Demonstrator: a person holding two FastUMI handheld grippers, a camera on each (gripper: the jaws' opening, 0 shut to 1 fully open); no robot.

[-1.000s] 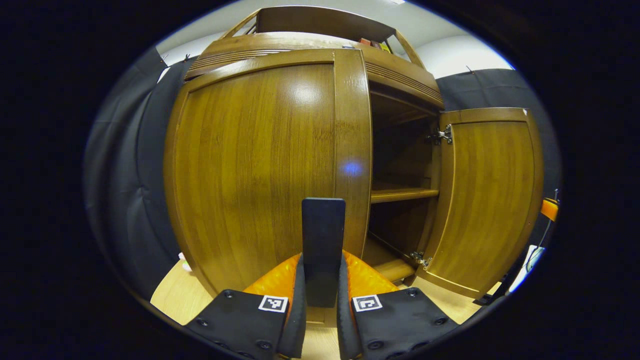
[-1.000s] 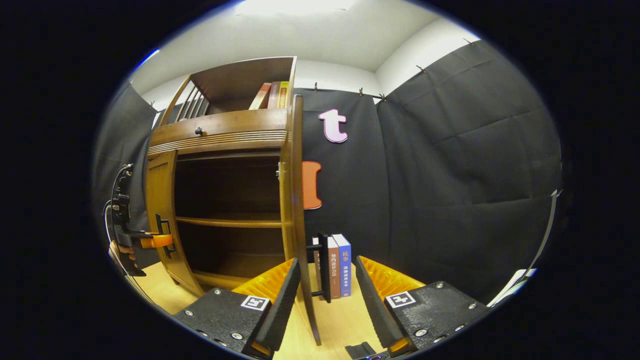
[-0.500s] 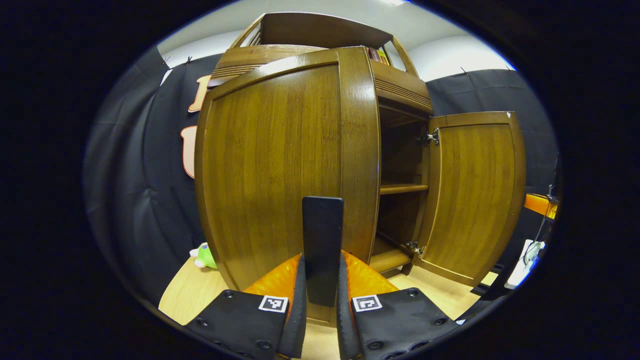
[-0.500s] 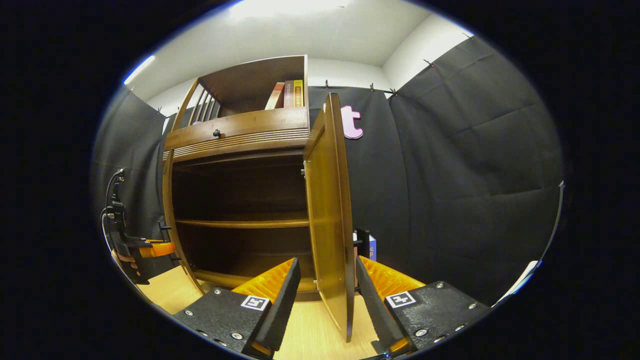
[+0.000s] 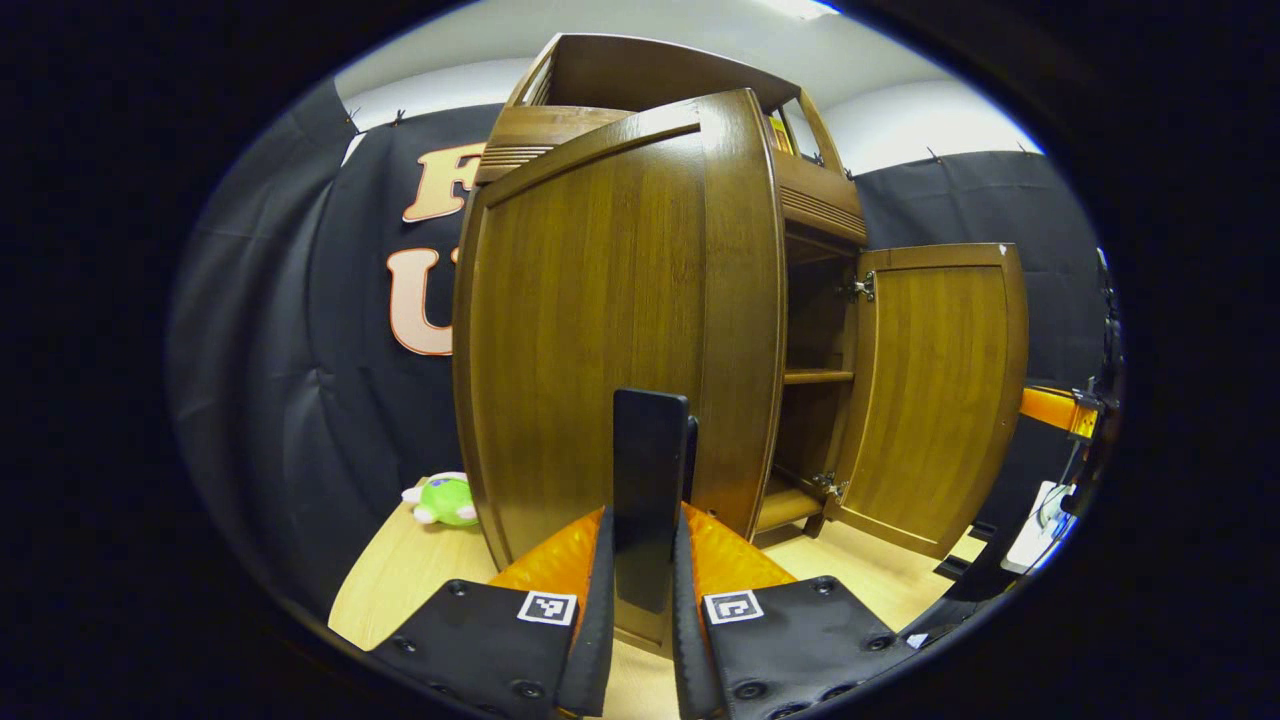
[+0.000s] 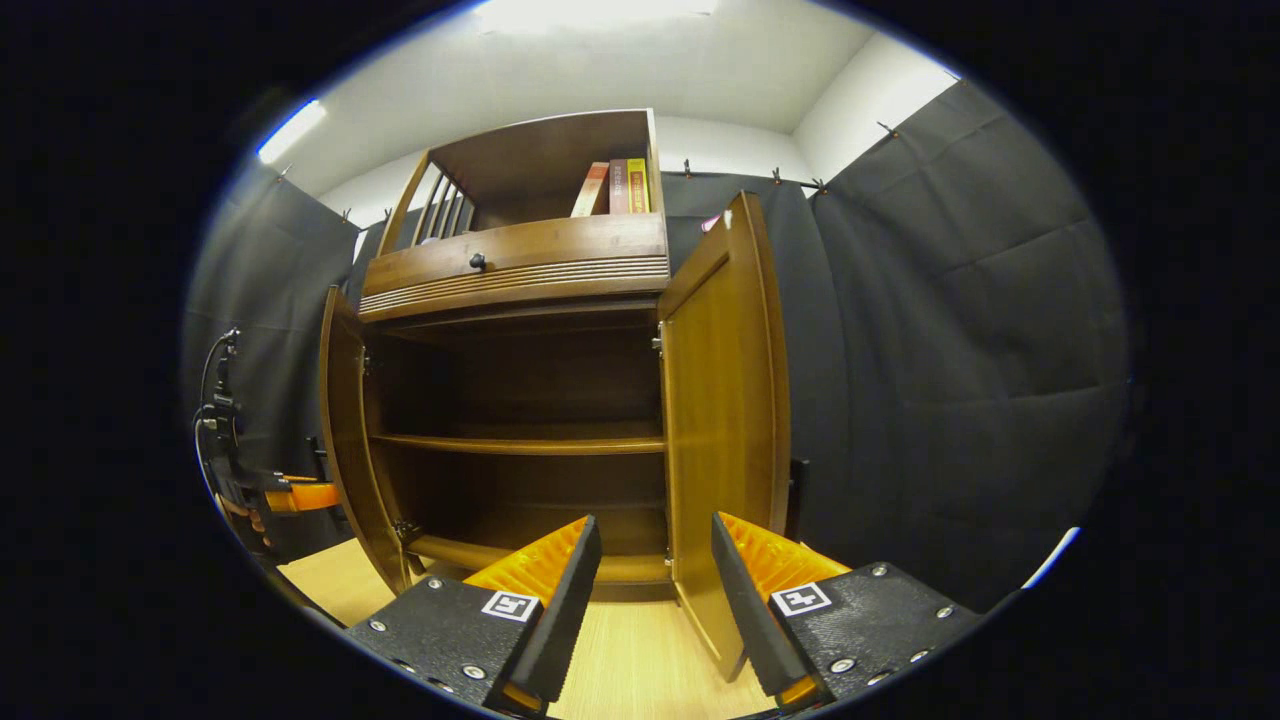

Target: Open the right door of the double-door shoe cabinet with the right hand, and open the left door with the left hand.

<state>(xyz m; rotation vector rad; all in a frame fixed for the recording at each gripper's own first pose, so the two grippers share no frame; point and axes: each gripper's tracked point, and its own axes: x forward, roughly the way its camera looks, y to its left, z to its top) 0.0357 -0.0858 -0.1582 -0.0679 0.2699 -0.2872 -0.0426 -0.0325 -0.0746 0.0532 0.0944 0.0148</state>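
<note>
Gripping the black handle (image 5: pixel 650 470) of the left door (image 5: pixel 610 330), the left gripper (image 5: pixel 645 560) holds that door well ajar, the right gripper (image 6: pixel 650 560) gapes released beside the wide-swung right door (image 6: pixel 725 400), so likely only letting go remains.

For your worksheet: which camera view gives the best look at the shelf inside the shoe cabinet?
The right gripper view: it faces the open cabinet, so the shelf runs across the interior between both open doors. The left gripper view shows a short end of the shelf in the gap between the doors, the left door covering the rest.
</note>
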